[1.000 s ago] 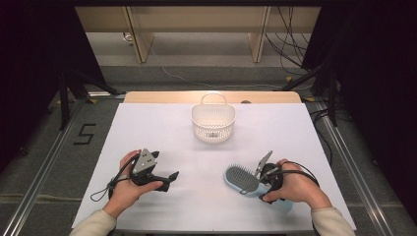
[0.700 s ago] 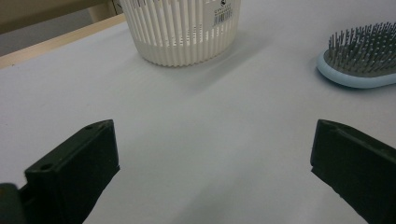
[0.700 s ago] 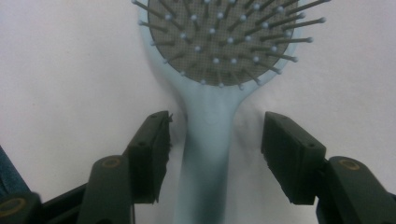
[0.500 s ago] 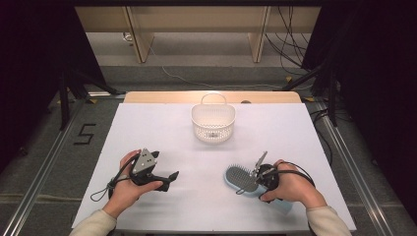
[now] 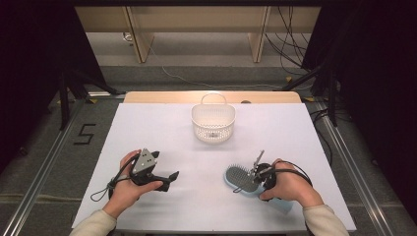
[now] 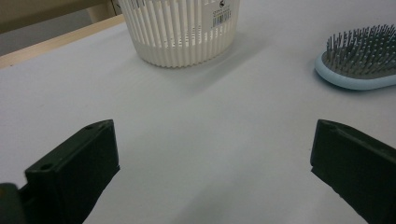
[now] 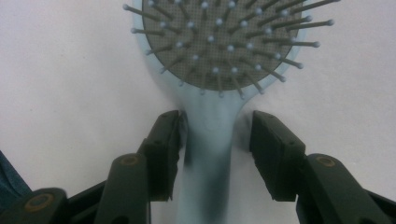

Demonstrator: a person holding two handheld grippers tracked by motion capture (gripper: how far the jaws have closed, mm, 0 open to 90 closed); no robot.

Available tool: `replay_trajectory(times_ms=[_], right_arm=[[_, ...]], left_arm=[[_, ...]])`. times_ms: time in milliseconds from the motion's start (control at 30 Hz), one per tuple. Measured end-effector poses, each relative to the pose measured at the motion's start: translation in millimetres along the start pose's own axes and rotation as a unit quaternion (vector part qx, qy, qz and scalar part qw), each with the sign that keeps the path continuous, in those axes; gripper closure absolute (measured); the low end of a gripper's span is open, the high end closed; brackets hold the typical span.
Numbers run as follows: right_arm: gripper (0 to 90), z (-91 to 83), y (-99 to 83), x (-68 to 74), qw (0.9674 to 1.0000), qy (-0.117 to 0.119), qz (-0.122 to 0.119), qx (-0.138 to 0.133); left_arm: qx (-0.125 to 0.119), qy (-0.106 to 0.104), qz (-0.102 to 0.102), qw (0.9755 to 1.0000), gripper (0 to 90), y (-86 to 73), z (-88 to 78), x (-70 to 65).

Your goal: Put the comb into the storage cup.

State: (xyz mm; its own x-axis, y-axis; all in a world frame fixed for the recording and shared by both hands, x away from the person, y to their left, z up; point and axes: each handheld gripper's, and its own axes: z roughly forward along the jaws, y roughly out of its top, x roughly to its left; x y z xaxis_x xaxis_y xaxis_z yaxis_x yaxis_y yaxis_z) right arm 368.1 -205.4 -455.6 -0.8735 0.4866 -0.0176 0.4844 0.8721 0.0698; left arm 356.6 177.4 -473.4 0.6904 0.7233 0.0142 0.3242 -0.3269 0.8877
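A light blue hairbrush (image 5: 241, 178) lies bristles up on the white table (image 5: 147, 128) at the front right. My right gripper (image 5: 257, 181) straddles the neck of its handle. In the right gripper view one pad (image 7: 163, 149) touches the side of the hairbrush (image 7: 224, 42), while the other pad (image 7: 275, 154) stands a little off it. The right gripper's (image 7: 215, 121) jaws have just been closing around the handle. My left gripper (image 5: 169, 180) rests at the front left, open with nothing between its fingers, as the left gripper (image 6: 212, 144) view also shows.
A white slatted basket (image 5: 213, 123) with a handle stands at the middle back of the table. The basket (image 6: 182, 32) and the hairbrush (image 6: 359, 60) lie ahead of the left gripper. The table's wooden far edge (image 5: 162, 97) borders the floor beyond.
My right gripper has tipped down closer onto the brush handle and its jaws have narrowed around it. The left hand and the basket have not moved.
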Motion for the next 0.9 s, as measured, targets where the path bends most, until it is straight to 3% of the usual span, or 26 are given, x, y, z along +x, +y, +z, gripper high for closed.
replay_trajectory(times_ms=[400,900], right_arm=[[67.4,-0.3,5.6,2.5,0.9997,0.001,-0.013,0.019],[70.0,0.7,8.3,4.8,0.9995,-0.002,0.020,0.027]], left_arm=[[-0.001,-0.001,-0.001,1.0000,0.7,0.0,-0.1,-0.2],[-0.001,-0.003,-0.001,1.0000,0.8,-0.1,0.0,-0.4]])
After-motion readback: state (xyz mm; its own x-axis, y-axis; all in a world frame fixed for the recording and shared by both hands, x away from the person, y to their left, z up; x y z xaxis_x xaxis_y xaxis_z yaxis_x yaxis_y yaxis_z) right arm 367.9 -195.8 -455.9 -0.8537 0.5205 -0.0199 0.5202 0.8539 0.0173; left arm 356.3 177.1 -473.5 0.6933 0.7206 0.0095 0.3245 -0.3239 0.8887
